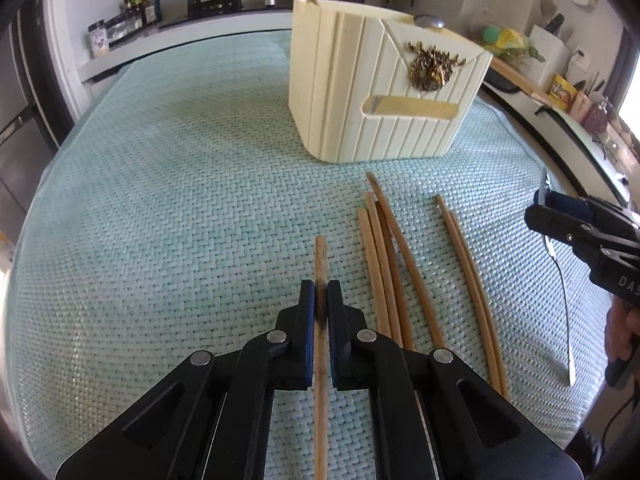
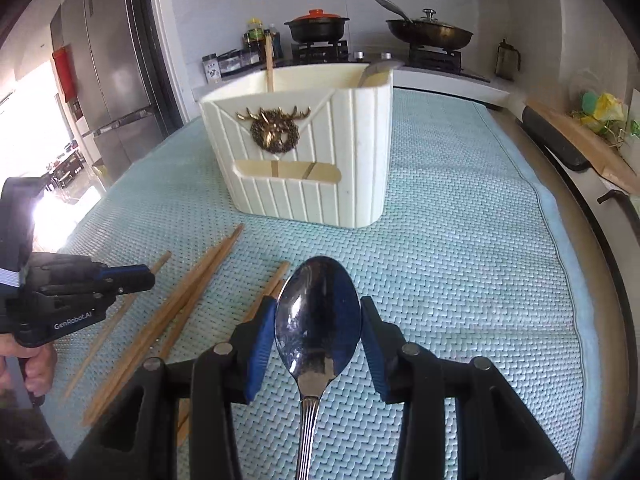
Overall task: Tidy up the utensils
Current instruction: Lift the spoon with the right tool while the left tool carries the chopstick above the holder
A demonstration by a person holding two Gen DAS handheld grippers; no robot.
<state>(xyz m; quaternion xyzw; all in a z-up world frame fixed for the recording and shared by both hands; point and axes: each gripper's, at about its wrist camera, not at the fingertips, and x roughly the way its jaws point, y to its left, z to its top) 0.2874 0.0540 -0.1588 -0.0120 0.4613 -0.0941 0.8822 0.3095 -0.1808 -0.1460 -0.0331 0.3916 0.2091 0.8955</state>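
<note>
My left gripper (image 1: 320,285) is shut on a single wooden chopstick (image 1: 320,254) that runs straight out between its blue pads, low over the mat. Several more chopsticks (image 1: 386,248) lie loose just to its right. In the right wrist view a metal spoon (image 2: 318,312) sits bowl-forward between the pads of my right gripper (image 2: 319,300), which press on both edges of the bowl. The cream utensil holder (image 2: 320,184) with a gold stag badge stands beyond, with one chopstick (image 2: 269,64) and a spoon handle (image 2: 376,70) sticking out of it.
A woven pale-green mat (image 1: 160,200) covers the round table. Behind it runs a kitchen counter with a stove, a pot (image 2: 318,26) and a pan (image 2: 430,34). A fridge (image 2: 116,80) stands at the left. A hand holds each gripper's grip.
</note>
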